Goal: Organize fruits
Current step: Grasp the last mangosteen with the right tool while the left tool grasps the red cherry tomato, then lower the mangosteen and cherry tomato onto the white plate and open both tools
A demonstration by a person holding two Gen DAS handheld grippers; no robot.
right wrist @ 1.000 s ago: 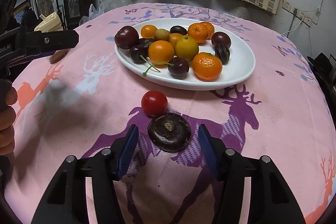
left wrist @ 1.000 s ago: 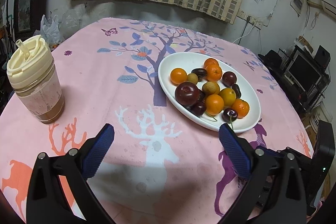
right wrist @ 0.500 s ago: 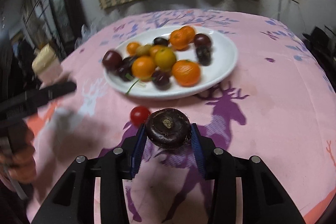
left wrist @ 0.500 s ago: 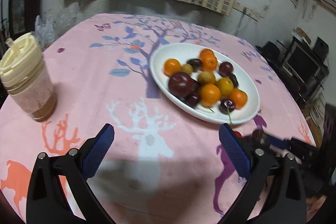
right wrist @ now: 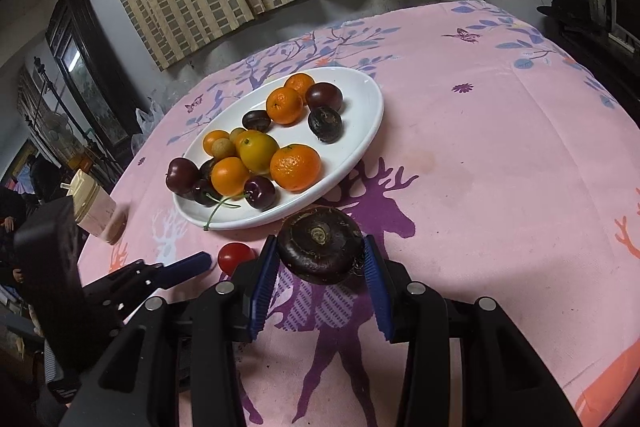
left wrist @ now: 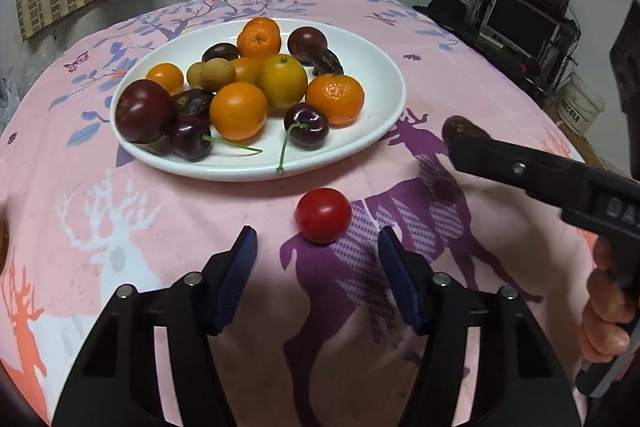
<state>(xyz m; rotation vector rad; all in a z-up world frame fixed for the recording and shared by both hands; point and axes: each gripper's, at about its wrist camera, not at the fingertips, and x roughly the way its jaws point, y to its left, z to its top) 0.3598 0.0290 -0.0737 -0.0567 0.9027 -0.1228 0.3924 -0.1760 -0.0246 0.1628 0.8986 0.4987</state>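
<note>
A white plate (left wrist: pixel 372 131) on the pink cloth holds several oranges, plums and cherries. A red cherry tomato (left wrist: pixel 323 215) lies on the cloth just in front of the plate. My left gripper (left wrist: pixel 318 255) is closing, its blue pads on either side of the tomato and clear of it. My right gripper (right wrist: pixel 320 245) is shut on a flat, dark brown round fruit (right wrist: pixel 320 255), held above the cloth near the plate's (right wrist: pixel 362 115) front rim. That fruit (left wrist: pixel 460 127) pokes out past the right gripper's black finger in the left wrist view. The tomato (right wrist: pixel 236 257) sits beside one left finger (right wrist: pixel 188 265).
A lidded beige cup (right wrist: pixel 96 211) stands on the cloth left of the plate. A person's hand (left wrist: pixel 608 315) grips the right tool's handle. Shelves with electronics (left wrist: pixel 520 23) stand beyond the table's right edge. Striped curtains hang on the wall behind the table.
My left gripper swung right and down to the tomato and its jaws narrowed. My right gripper shut on the dark fruit and lifted it off the cloth.
</note>
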